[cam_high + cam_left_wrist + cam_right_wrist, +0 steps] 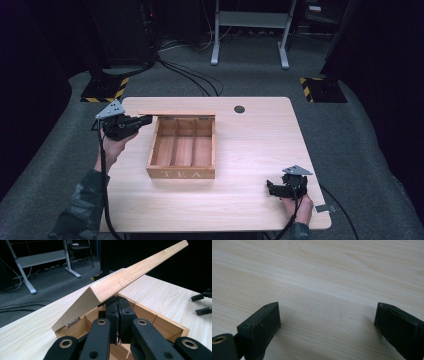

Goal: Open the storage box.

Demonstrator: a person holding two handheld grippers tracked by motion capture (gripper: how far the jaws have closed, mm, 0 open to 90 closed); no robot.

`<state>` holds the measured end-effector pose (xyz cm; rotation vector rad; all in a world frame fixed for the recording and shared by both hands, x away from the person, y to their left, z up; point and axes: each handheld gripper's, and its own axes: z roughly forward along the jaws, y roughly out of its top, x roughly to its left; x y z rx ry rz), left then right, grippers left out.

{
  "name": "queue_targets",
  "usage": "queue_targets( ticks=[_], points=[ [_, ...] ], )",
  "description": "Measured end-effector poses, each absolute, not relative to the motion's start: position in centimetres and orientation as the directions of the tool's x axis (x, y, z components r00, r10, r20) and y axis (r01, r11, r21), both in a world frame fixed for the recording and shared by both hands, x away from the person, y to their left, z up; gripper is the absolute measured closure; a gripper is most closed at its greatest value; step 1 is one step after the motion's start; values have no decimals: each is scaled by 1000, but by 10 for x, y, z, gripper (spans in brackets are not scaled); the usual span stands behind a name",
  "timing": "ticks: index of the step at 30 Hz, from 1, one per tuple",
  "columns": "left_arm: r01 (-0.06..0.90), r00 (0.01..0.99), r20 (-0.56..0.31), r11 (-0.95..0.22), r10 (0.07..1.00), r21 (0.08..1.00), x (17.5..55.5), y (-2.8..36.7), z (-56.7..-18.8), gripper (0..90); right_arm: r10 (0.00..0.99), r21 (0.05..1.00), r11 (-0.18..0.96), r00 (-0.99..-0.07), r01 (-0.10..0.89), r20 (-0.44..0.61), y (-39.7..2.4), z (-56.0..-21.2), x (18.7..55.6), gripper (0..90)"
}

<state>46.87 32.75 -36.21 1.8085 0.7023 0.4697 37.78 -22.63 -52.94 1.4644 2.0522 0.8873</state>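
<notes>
Left gripper, jaws closed under the lid of the tea box at its ten o'clock corner – lid's long axis running left-right (right gripper wide, empty, far).

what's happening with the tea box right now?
A person is working on the lid of the wooden three-compartment box marked TEA. The left claw, jaws shut, sits under the lid's front edge, and the lid stands tilted part-open on its hinges. The box's compartments look empty. The right claw rests open near the light wooden table's front right corner, holding nothing.
</notes>
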Motion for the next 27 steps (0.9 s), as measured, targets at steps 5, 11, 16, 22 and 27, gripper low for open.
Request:
queue_targets(
  ticks=[5, 11, 16, 22, 27],
  points=[
    [237, 748, -18, -242, 664, 941, 468, 327, -362, 878, 946, 730, 223, -324, 646, -3, -226, -529, 378, 59],
    [236, 749, -18, -241, 663, 941, 465, 327, -365, 877, 946, 730, 223, -324, 646, -2, -226, -529, 378, 59],
    [231, 743, -16, -234, 669, 944, 462, 329, -366, 873, 946, 730, 223, -324, 646, -2, -226, -529, 378, 60],
    [233, 745, -21, -231, 667, 944, 457, 331, -373, 869, 946, 730, 223, -324, 645, -3, -226, -529, 378, 60],
    [237, 750, -21, -239, 661, 942, 454, 332, -377, 861, 946, 730, 222, -323, 647, -1, -226, -529, 378, 60]
  ],
)
